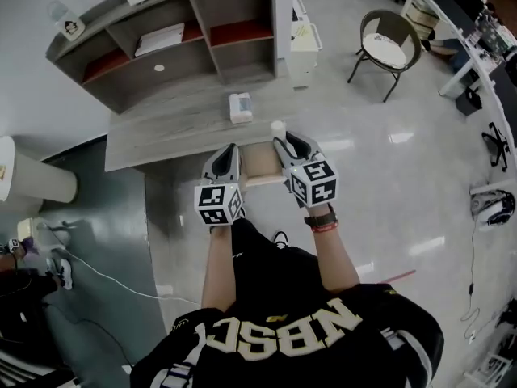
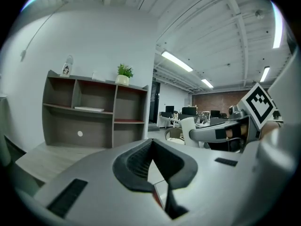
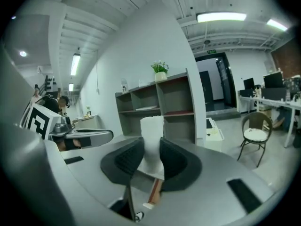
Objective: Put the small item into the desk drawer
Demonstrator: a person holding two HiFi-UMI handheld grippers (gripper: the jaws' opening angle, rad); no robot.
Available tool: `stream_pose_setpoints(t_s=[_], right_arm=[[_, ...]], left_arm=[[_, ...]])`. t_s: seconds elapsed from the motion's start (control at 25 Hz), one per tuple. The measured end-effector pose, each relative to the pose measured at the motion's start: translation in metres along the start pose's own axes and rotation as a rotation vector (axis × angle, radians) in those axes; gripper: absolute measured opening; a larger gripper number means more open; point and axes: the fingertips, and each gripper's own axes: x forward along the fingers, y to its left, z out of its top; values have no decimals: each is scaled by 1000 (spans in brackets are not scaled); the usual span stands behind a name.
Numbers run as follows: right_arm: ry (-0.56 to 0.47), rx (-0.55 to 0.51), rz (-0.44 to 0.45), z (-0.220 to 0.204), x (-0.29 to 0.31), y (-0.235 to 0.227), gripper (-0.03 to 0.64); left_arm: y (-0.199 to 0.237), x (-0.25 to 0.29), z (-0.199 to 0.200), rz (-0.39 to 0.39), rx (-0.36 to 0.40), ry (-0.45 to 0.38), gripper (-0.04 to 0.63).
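Note:
The small item (image 1: 278, 128) is a white upright cylinder, and my right gripper (image 1: 280, 142) is shut on it above the far right corner of the open desk drawer (image 1: 258, 162). In the right gripper view the item (image 3: 152, 132) stands pinched between the dark pads (image 3: 175, 160), its top above them. My left gripper (image 1: 230, 150) hovers over the drawer's left side. Its jaws meet at the tips with nothing between them (image 2: 151, 142). The left gripper view also shows the right gripper (image 2: 221, 133) beside it, level with it.
The grey desk (image 1: 161, 136) carries a shelf unit (image 1: 186, 39) at the back and a small white box (image 1: 240, 106) just beyond the drawer. A low white cabinet (image 1: 303, 39) stands to the desk's right, and a chair (image 1: 390, 47) farther right on the glossy floor.

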Motion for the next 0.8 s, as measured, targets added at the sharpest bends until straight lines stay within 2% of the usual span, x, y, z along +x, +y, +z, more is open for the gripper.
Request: stream_pose_setpoints(t_s=[0.24,0.56,0.8], right_arm=[[67,71,72,-32,49,13,117],[198,62,61,-80,82,16,116],[312,74,50,-130,93,8,115]], left_arm=[[31,8,-22,45,12,44,12],[56,18,-69,64,-44,126,12],[52,29,-113,25,-89,209,12]])
